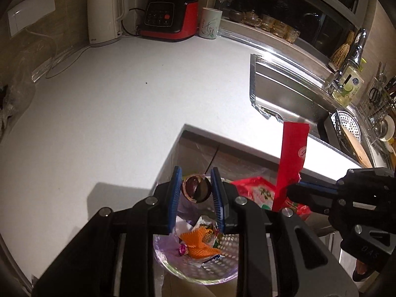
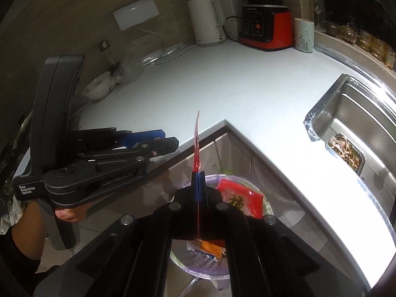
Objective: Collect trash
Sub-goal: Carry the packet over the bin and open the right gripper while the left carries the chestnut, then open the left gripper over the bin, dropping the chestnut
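In the left wrist view my left gripper (image 1: 196, 179) is shut on a brown, round, hollow shell (image 1: 196, 190) pinched between its blue pads. It hangs over a bin (image 1: 158, 255) lined with a purplish bag, on the floor by the counter's corner. The bin holds an orange wrapper (image 1: 198, 243) and a red packet (image 1: 257, 188). My right gripper (image 1: 293, 193) comes in from the right, shut on a long red wrapper strip (image 1: 293, 153) that stands upright. In the right wrist view that gripper (image 2: 198, 173) pinches the strip (image 2: 196, 143) edge-on above the bin (image 2: 268, 205), with the left gripper (image 2: 170, 139) to its left.
The white worktop (image 1: 111, 104) wraps around the corner. At its back stand a white kettle (image 1: 105, 17), a red and black blender (image 1: 170, 17) and a mug (image 1: 210, 23). A steel sink (image 1: 284, 91) lies to the right, with a food tray (image 2: 346, 153) in it. A bowl (image 2: 97, 87) sits at the far left.
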A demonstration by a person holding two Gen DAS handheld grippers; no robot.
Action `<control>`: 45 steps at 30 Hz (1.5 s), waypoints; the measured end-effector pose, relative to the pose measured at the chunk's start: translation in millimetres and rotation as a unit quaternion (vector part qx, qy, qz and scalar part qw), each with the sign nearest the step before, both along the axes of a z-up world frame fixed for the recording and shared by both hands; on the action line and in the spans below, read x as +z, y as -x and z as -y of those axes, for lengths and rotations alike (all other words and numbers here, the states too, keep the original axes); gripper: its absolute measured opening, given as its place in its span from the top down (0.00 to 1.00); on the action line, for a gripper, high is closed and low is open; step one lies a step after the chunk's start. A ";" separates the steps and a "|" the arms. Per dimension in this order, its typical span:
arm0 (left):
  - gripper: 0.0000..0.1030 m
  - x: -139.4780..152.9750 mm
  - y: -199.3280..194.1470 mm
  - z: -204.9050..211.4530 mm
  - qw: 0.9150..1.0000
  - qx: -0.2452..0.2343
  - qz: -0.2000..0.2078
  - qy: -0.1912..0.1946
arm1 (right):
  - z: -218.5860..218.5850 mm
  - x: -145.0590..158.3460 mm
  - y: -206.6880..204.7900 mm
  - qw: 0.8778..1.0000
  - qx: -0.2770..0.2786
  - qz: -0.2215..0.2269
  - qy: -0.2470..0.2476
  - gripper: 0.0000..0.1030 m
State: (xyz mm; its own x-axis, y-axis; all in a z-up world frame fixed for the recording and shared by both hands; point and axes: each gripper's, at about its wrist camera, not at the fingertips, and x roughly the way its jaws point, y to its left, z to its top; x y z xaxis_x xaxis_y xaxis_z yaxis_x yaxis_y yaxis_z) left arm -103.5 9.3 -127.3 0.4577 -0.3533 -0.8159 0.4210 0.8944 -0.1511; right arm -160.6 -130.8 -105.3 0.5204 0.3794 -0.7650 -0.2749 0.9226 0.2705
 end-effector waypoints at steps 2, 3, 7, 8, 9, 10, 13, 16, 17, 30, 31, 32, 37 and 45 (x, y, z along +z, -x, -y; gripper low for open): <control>0.77 -2.1 14.4 -0.1 1.000 0.004 -0.003 -0.004 | -2.4 -3.6 13.7 1.000 0.008 -0.006 -0.004 0.99; 0.77 -2.8 19.7 -0.8 1.000 0.006 -0.005 -0.005 | -4.1 -5.5 19.4 1.000 0.012 -0.010 -0.005 0.99; 0.77 -6.0 35.0 -5.5 1.000 0.017 -0.012 -0.002 | -9.6 -10.6 34.2 1.000 0.025 -0.017 -0.008 0.99; 0.77 -6.4 37.7 -7.2 1.000 0.019 -0.012 -0.001 | -10.8 -11.5 36.0 0.999 0.028 -0.018 -0.009 0.99; 0.77 -7.3 39.3 -9.0 1.000 0.023 -0.013 -0.001 | -11.9 -12.6 37.8 0.999 0.030 -0.018 -0.007 0.99; 0.77 -8.1 40.3 -10.1 1.000 0.026 -0.014 -0.001 | -13.0 -13.8 38.7 0.999 0.032 -0.019 -0.007 0.99; 0.77 -9.5 41.5 -13.3 0.999 0.032 -0.016 -0.001 | -15.1 -19.2 39.0 0.999 0.036 -0.025 -0.006 0.99; 0.77 -9.9 42.1 -15.4 0.999 0.036 -0.015 -0.003 | -16.9 -29.3 35.9 0.999 0.035 -0.032 0.000 0.99; 0.77 -10.4 41.9 -15.9 0.999 0.037 -0.015 -0.004 | -17.2 -34.6 33.9 0.999 0.035 -0.037 0.001 0.99; 0.77 -18.5 33.5 -20.6 0.999 0.043 -0.025 -0.011 | -24.8 -67.5 24.5 0.996 0.038 -0.069 0.034 0.29; 0.77 -18.3 32.7 -20.2 0.999 0.042 -0.025 -0.011 | -23.2 -66.3 24.2 0.996 0.036 -0.068 0.036 0.28; 0.77 -18.0 32.0 -19.4 0.999 0.040 -0.025 -0.011 | -22.3 -65.0 23.3 0.996 0.033 -0.068 0.038 0.26; 0.77 -18.5 31.5 -12.5 0.999 0.027 -0.027 -0.008 | -13.9 -53.9 22.0 0.997 0.018 -0.060 0.038 0.23; 0.77 -51.4 34.3 12.6 0.998 -0.010 -0.061 -0.013 | 1.7 -36.3 27.3 0.998 0.001 -0.048 0.046 0.19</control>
